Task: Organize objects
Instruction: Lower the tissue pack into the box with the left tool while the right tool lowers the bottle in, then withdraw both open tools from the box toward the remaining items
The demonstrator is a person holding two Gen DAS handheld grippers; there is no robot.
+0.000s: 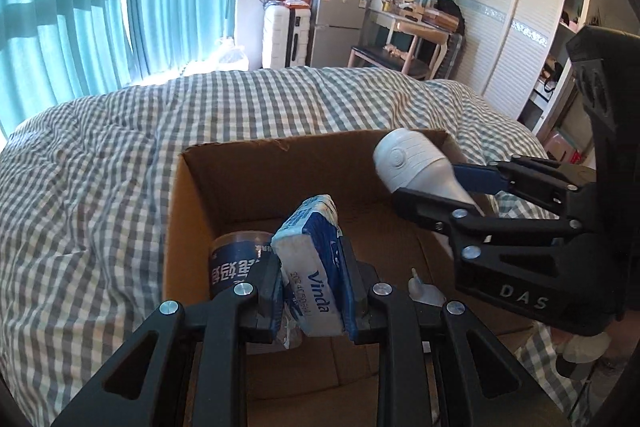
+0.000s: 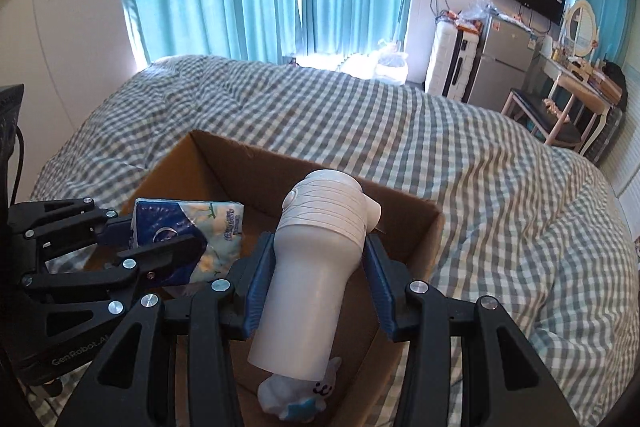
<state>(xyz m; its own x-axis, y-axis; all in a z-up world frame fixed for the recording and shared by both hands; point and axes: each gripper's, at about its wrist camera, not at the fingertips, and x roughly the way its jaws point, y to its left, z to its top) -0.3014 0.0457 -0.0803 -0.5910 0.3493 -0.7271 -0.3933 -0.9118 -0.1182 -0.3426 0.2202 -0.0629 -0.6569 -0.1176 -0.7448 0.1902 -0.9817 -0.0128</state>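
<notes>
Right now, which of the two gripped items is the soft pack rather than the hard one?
The Vinda tissue pack, clamped in the left gripper. The right gripper holds the rigid white hair dryer.

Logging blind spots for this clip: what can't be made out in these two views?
- Brown cardboard box: near floor hidden by both grippers' linkages, both views.
- Dark-labelled jar: lower part hidden behind the left gripper, left view.
- Small white figure: top hidden by the white dryer-shaped plastic device, right view.
</notes>
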